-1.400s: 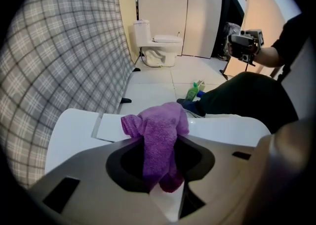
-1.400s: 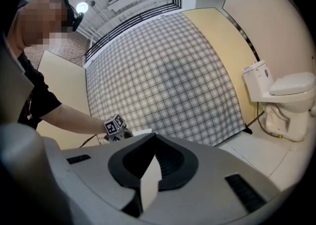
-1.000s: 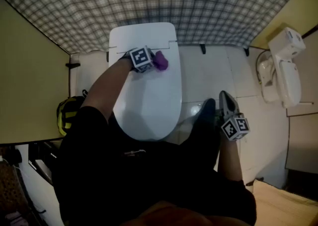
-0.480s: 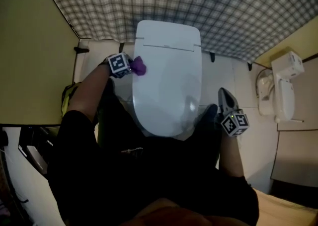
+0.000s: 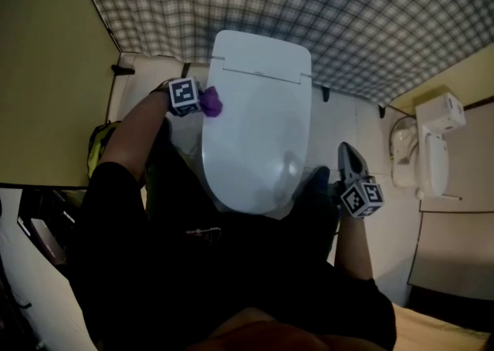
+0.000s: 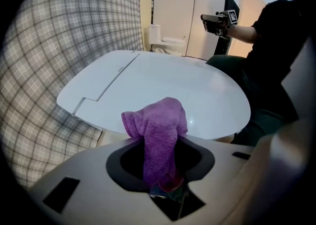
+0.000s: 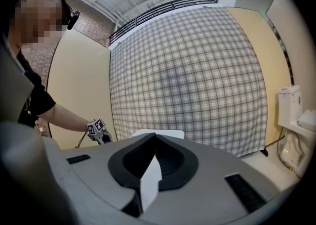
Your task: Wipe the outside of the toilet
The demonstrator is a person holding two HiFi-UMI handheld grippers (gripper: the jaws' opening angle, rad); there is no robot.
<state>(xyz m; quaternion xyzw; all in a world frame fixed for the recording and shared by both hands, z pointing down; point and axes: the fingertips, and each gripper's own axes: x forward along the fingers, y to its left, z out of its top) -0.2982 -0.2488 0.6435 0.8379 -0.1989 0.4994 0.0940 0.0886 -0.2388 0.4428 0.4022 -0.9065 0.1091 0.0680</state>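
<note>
The white toilet (image 5: 258, 133) stands with its lid down against a checked wall. My left gripper (image 5: 202, 101) is at the lid's left edge near the hinge, shut on a purple cloth (image 5: 211, 102). In the left gripper view the cloth (image 6: 159, 125) sticks up out of the left gripper (image 6: 165, 187), its tip against the rim of the lid (image 6: 163, 88). My right gripper (image 5: 350, 163) hangs in the air to the right of the bowl, shut and holding nothing. In the right gripper view the right gripper (image 7: 150, 184) points at the wall, with the lid (image 7: 158, 133) low ahead.
A yellow partition (image 5: 46, 72) closes the left side. A white wall fixture (image 5: 432, 149) hangs at the right over a pale floor (image 5: 340, 122). A yellow and black object (image 5: 99, 149) lies left of the toilet. The person's dark clothing fills the lower view.
My left gripper has carried the purple cloth from the top of the lid near the hinge over to the lid's left edge. The right gripper has kept its place.
</note>
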